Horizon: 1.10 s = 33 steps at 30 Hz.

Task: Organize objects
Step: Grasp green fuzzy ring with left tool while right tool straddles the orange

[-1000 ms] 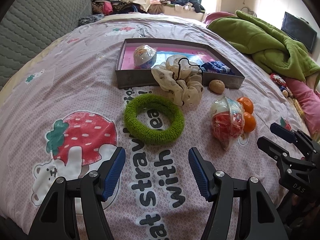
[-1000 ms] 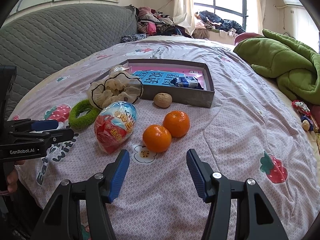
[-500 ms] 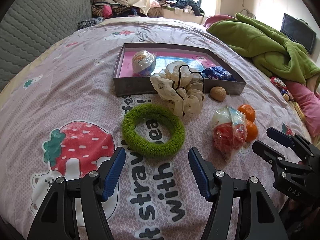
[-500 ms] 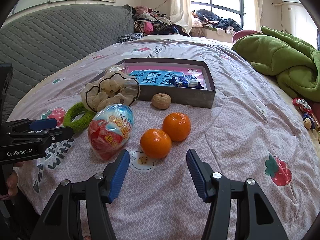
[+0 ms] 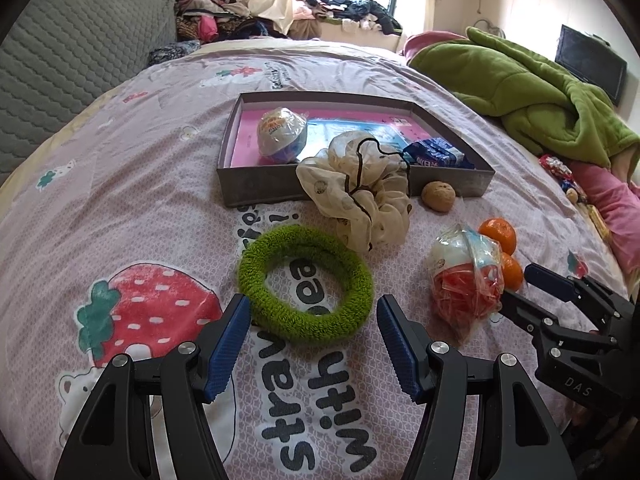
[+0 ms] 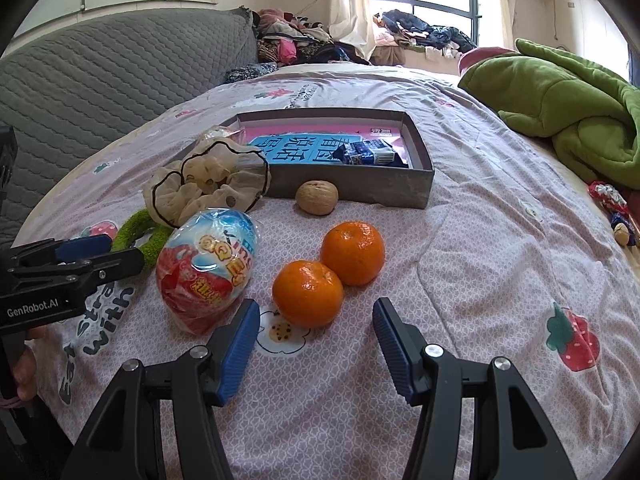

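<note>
A grey box (image 5: 256,190) with a pink floor holds a wrapped toy egg (image 5: 282,133) and a blue packet (image 5: 434,156). In front of it on the bed lie a cream scrunchie (image 5: 360,196), a walnut (image 5: 439,196), a green fuzzy ring (image 5: 306,280), a red-and-white wrapped egg (image 6: 208,268) and two oranges (image 6: 308,299) (image 6: 353,253). My left gripper (image 5: 313,344) is open, its jaws straddling the near edge of the green ring. My right gripper (image 6: 312,344) is open, just short of the near orange.
A green blanket (image 5: 528,84) is heaped at the right of the bed. A grey quilted headboard (image 6: 100,84) runs along the left. Piled clothes (image 5: 348,16) lie at the far end by the window. Small toys (image 6: 612,208) lie at the right edge.
Both grippers have moved forward. The green ring is now closer to the left jaws, and the near orange is closer to the right jaws. Both stay open.
</note>
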Available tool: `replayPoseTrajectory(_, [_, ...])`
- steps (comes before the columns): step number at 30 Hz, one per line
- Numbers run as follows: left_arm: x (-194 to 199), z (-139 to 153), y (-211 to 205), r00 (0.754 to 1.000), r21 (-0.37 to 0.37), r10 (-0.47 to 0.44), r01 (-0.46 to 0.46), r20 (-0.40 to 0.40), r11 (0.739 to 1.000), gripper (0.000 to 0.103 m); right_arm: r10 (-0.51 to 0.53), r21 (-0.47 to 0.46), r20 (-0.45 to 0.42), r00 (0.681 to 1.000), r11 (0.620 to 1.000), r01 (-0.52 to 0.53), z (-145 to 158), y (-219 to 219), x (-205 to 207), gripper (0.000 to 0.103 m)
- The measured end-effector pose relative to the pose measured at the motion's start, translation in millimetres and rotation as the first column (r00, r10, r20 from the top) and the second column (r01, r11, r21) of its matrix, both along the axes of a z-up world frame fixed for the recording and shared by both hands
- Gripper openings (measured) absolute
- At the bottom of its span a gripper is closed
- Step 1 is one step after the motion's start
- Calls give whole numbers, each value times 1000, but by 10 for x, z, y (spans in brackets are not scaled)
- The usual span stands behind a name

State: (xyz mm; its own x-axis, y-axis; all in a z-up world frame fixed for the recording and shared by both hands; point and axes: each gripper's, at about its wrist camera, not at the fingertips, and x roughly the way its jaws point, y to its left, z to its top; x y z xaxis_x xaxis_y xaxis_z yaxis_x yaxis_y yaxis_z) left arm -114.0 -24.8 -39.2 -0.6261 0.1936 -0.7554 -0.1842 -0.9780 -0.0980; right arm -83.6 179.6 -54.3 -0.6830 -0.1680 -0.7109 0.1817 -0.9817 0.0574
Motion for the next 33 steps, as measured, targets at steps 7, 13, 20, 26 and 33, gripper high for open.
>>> replayPoseTrajectory(7, [-58,-60,51,1000,-24,-14,14,3,1000,67,9,-9,7,1000,1000,-9,-27,-58,-25,48])
replayPoseTrajectory(13, [-88,-113,107,1000,-58,-27,28,11,998,67,4,-19,11,1000,1000,-3,-47,-63,-37,38])
replayPoseTrajectory(20, [-128,-153,184,998,-94,-54,55,16,994,55,6,-33,8,1000,999,-6,-46,-49,-58,37])
replayPoseTrajectory(26, [-153,-156,225,997,-119,-79,80,16,990,32,8,-57,5,1000,998,-7,-47,-30,-74,37])
replayPoseTrajectory(33, [-158,-115,77,998,-62,-53,54,19,997,16,9,-75,4,1000,997,-9,-44,-3,-68,37])
